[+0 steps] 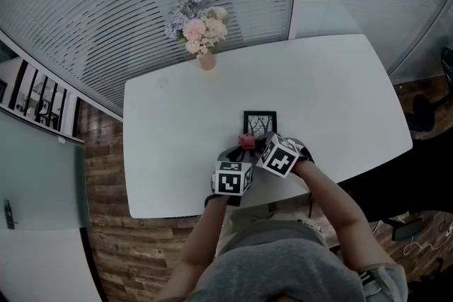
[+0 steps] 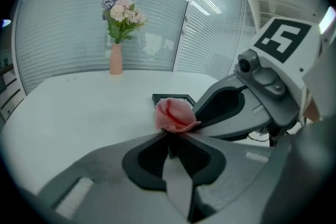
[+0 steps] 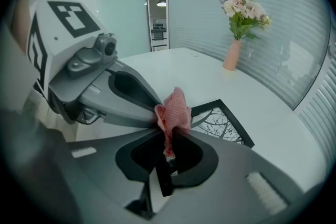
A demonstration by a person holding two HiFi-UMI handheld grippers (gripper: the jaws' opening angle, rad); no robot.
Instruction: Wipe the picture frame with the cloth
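Right claw [image 3: 169, 132], left claw [image 2: 168, 134], both pinched on crumpled pink mesh cloth [image 3: 176, 108], black rectangular picture frame [image 3: 224, 126]

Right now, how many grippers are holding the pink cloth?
2. The left gripper pinches the cloth from the person's left and the right gripper from the right, both by the near edge of the picture frame.

left gripper [image 2: 167, 135] and right gripper [image 3: 169, 136] crowded tip to tip at the cloth [image 2: 176, 114]; picture frame [image 1: 260, 123] lay just ahead; open table [image 1: 333, 81] beyond, to the vase [image 1: 207, 61].
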